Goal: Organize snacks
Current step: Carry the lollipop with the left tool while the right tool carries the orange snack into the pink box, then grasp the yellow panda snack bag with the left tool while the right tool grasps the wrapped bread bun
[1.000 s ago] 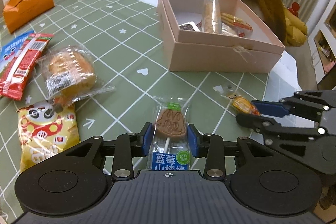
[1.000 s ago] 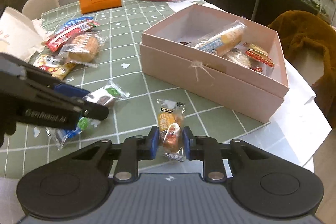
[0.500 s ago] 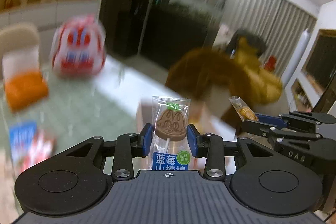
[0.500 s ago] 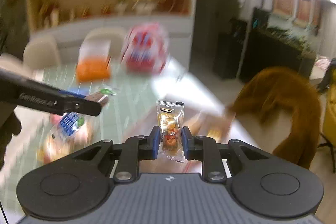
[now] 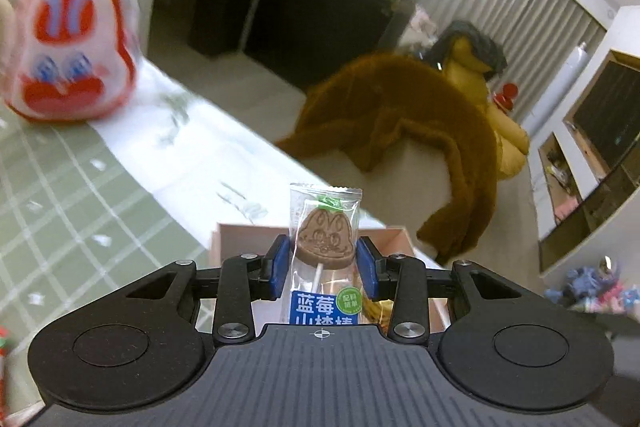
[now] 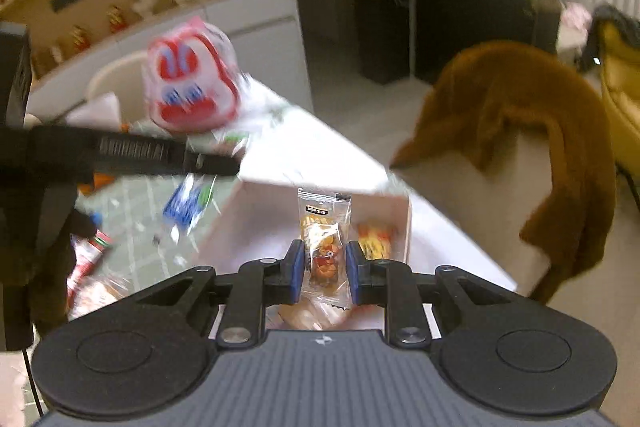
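Observation:
My left gripper (image 5: 323, 263) is shut on a clear-wrapped brown lollipop with a blue label (image 5: 325, 241), held upright above the near part of the pink box (image 5: 240, 237). My right gripper (image 6: 321, 267) is shut on a small clear candy packet with orange print (image 6: 323, 231), held over the open pink box (image 6: 256, 223). A yellow-red snack (image 6: 374, 241) lies inside the box. The left gripper (image 6: 208, 163) crosses the right wrist view at left, with the lollipop's blue label (image 6: 185, 203) hanging under it, blurred.
A red and white rabbit cushion (image 5: 70, 67) stands at the table's far end. A brown furry coat (image 5: 420, 131) drapes over a chair beyond the table edge. Red snack packets (image 6: 86, 259) lie on the green checked tablecloth (image 5: 60, 195) at left.
Both grippers lifted their snacks off the table, swung upward, and have now come down over the pink box. Both stay shut on their snacks.

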A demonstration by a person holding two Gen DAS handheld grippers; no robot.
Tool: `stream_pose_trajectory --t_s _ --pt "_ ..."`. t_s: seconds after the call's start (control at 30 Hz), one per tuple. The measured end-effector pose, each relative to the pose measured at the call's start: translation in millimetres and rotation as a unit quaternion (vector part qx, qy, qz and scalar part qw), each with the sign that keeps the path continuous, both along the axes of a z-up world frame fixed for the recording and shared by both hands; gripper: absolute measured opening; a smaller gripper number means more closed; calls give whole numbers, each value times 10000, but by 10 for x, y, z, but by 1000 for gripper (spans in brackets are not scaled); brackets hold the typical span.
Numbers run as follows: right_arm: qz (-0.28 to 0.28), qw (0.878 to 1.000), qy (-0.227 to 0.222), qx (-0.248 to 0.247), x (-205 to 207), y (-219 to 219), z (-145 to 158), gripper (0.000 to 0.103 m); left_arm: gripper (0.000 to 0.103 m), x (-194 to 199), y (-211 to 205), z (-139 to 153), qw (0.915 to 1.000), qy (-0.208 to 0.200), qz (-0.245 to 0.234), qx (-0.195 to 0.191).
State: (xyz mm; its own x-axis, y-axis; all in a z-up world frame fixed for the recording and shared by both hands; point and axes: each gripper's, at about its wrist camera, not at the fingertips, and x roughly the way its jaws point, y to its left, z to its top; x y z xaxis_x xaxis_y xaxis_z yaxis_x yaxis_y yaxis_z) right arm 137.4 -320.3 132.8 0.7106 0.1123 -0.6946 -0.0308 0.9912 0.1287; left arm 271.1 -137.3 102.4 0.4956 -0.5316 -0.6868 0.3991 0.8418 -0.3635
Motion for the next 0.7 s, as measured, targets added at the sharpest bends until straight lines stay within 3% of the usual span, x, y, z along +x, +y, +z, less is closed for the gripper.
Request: stream_pose_trajectory --t_s 0.07,0.2,0.3,0.4,0.5,0.57,0.63,0.7 --pt "-47 9998 110 134 42 -8 -198 24 41 215 -65 -250 9984 541 -172 -5" --pt "-160 9987 439 215 60 10 -448 43 41 177 46 -383 9975 691 -115 -96" --pt "-187 9991 374 -18 -14 9 -466 46 41 130 310 -347 9955 838 -75 -426" --pt "-72 9993 288 -233 10 117 -414 46 41 -61 731 -191 9968 543 343 -473" --pt "250 9986 77 -452 35 334 -349 51 41 -265 1248 -125 9958 129 907 -53" --pt "520 9970 -94 -560 29 513 -319 55 41 -360 1631 -144 9891 -110 1432 337" --pt "738 9958 -176 -520 27 686 -312 57 41 -400 2039 -199 9774 -151 2057 471" --pt "991 9945 -100 -326 46 872 -342 57 41 -423 2507 -275 9579 -80 2843 399"
